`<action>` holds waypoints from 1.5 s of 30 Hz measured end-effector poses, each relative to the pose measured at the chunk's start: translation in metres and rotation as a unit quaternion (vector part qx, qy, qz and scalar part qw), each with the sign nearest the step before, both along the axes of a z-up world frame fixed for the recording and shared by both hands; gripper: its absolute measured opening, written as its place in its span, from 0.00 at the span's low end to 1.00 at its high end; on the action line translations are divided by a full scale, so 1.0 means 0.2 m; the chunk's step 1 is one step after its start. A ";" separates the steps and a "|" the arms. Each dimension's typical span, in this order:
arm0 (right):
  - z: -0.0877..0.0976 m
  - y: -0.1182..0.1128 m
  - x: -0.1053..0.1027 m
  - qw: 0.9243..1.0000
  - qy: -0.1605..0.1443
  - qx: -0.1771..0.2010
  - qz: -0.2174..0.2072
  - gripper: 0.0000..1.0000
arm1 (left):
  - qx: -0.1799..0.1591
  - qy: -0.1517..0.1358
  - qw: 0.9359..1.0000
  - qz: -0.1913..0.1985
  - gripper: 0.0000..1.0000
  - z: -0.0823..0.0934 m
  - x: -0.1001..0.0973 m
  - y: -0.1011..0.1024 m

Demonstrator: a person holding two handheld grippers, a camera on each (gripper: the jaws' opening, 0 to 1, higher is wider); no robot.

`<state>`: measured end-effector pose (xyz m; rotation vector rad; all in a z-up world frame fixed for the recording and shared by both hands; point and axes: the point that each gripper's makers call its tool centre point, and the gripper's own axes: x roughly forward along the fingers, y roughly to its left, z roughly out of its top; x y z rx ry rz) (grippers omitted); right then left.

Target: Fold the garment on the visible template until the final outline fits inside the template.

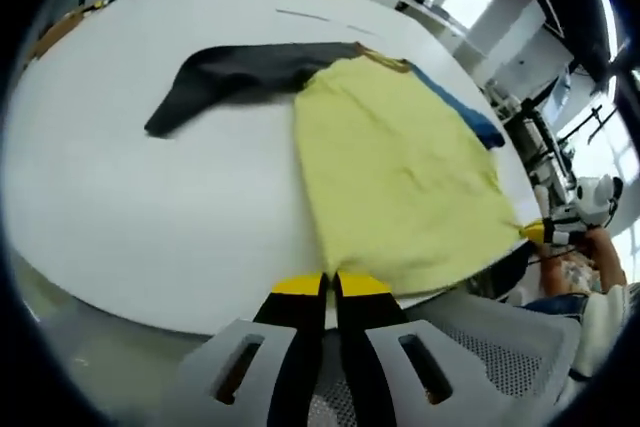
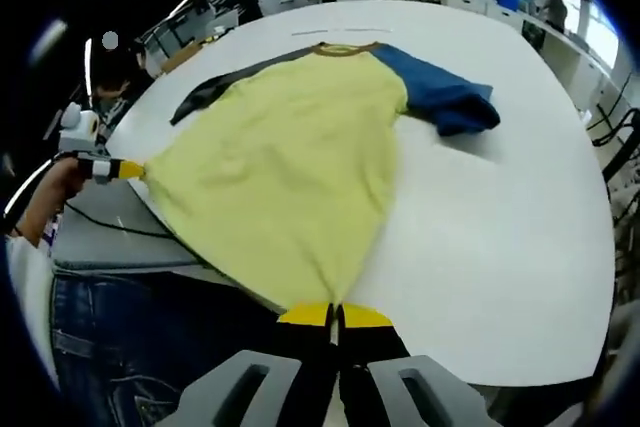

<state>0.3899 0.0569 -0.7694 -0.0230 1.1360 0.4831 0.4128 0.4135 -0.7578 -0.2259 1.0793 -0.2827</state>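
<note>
A T-shirt lies spread on the white table (image 1: 150,217), with a yellow body (image 1: 400,167) (image 2: 280,167), a black sleeve (image 1: 230,77) (image 2: 210,92), a blue sleeve (image 1: 460,112) (image 2: 440,97) and a brown collar (image 2: 340,48). My left gripper (image 1: 330,285) is shut on one corner of the yellow hem at the near table edge; in the right gripper view it comes in from the left (image 2: 118,169). My right gripper (image 2: 335,315) is shut on the other hem corner, and the left gripper view shows it at the right (image 1: 545,234). The hem hangs slightly past the edge between them.
A faint thin line (image 1: 310,15) (image 2: 340,31) is marked on the table beyond the collar. A grey mesh chair (image 1: 480,337) stands below the table edge, beside the person's jeans (image 2: 110,337). Desks and people fill the background.
</note>
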 end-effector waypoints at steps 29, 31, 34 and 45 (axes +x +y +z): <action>0.06 -0.06 0.13 0.996 -0.076 0.008 -0.038 0.15 | 0.043 -0.033 0.997 -0.052 0.17 0.00 -0.01 0.01; 0.08 -0.07 0.17 0.994 -0.097 0.011 -0.041 0.21 | 0.032 -0.035 0.997 -0.054 0.23 0.00 -0.01 0.00; 0.13 -0.09 0.24 0.990 -0.134 0.010 -0.043 0.30 | 0.046 -0.066 0.994 -0.076 0.31 0.01 0.02 0.01; 0.21 -0.20 0.45 0.974 -0.214 0.019 -0.071 0.52 | 0.045 -0.155 0.982 -0.099 0.50 0.09 0.12 -0.02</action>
